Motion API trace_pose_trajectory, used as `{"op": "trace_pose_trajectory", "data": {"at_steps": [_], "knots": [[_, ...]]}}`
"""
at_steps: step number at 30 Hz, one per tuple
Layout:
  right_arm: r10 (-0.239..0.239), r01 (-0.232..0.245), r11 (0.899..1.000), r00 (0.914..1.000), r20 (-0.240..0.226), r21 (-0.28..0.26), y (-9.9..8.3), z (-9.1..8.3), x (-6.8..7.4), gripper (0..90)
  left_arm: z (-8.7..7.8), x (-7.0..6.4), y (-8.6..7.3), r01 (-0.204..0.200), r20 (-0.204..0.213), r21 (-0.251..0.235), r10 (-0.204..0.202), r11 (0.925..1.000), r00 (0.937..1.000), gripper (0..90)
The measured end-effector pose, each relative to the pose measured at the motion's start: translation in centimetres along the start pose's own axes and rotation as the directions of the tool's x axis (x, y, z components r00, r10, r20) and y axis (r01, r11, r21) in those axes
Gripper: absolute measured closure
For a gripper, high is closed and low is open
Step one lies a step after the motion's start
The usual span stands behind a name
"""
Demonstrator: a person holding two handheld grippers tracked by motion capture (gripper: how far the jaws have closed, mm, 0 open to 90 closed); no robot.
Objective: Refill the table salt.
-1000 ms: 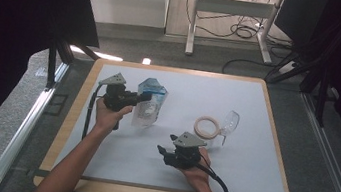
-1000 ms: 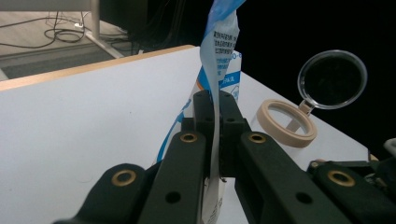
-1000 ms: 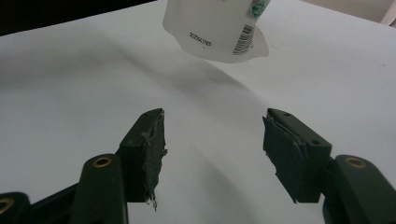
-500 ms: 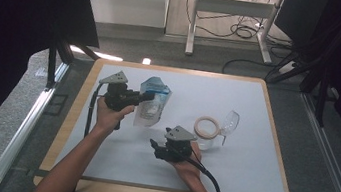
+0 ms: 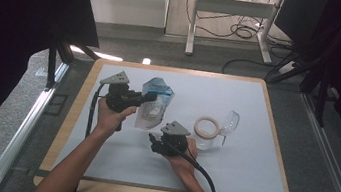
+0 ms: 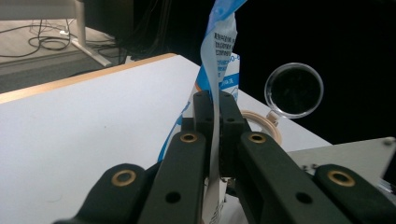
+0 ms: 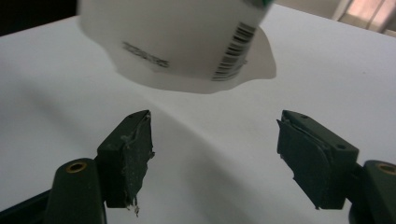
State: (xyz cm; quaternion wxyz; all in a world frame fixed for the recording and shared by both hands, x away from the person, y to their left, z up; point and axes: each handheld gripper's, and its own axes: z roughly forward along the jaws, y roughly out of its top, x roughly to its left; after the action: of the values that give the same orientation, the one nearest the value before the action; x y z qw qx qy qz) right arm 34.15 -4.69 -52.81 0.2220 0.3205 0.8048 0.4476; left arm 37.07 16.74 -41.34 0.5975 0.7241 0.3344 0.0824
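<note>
Since a second ago the right gripper (image 5: 153, 141) has slid leftward across the white mat toward the pouch, while the left gripper (image 5: 147, 98) has stayed where it was. Between the left gripper's fingers (image 6: 204, 119), which are clenched together, sits the edge of the clear plastic pouch with blue print (image 5: 155, 105); the pouch rises above the fingertips in the left gripper view. The right gripper's fingers (image 7: 130, 149) are spread wide, grasping nothing, with the pouch's white barcoded bottom (image 7: 187, 42) just ahead of them, not touching. Farther out, beyond the right gripper's back, stands the clear plastic jar with a tan rim and flipped-open lid (image 5: 210, 129) on the wood-framed white table (image 5: 261, 154).
</note>
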Motion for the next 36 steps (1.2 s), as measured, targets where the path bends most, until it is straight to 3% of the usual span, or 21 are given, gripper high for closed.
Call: {"op": "trace_pose_trajectory", "data": {"at_steps": [4,12,15,17,19,21,27,36], "knots": [[0.011,-0.011,1.000,0.9996,0.027,-0.001,0.0,0.6,0.1,26.2,-0.2,-0.5,0.2,-0.002,0.013,-0.003,0.002,1.0000,0.9999,89.9],[-0.011,0.012,1.000,0.9985,0.053,-0.027,0.8,0.8,0.4,26.0,-0.2,-1.1,0.2,0.000,0.029,0.005,0.000,1.0000,0.9996,89.9],[-0.039,0.042,0.998,0.9964,0.075,-0.043,0.9,0.9,0.5,26.2,-0.1,-1.2,0.2,0.000,0.033,0.006,0.000,1.0000,0.9995,89.9],[-0.057,0.060,0.997,0.9962,0.065,-0.051,0.9,0.9,0.6,26.3,0.1,-1.3,0.3,0.004,0.036,0.007,-0.004,1.0000,0.9994,89.9],[-0.137,0.141,0.988,0.9889,0.058,-0.061,1.0,0.9,0.8,27.9,0.4,-1.3,0.4,0.004,0.036,0.014,-0.004,0.9999,0.9993,89.9],[-0.158,0.162,0.985,0.9858,0.057,-0.063,1.1,0.9,1.0,28.8,0.7,-1.3,0.4,0.002,0.040,0.020,-0.002,0.9998,0.9992,89.9],[-0.151,0.154,0.986,0.9869,0.057,-0.066,1.0,1.0,0.7,31.8,1.4,-1.5,0.6,0.000,0.047,0.023,-0.001,0.9997,0.9989,89.9],[-0.119,0.125,0.990,0.9900,0.076,-0.070,0.9,1.1,0.2,29.5,1.9,-1.9,0.7,0.001,0.067,0.022,-0.002,0.9998,0.9978,89.9]]}}
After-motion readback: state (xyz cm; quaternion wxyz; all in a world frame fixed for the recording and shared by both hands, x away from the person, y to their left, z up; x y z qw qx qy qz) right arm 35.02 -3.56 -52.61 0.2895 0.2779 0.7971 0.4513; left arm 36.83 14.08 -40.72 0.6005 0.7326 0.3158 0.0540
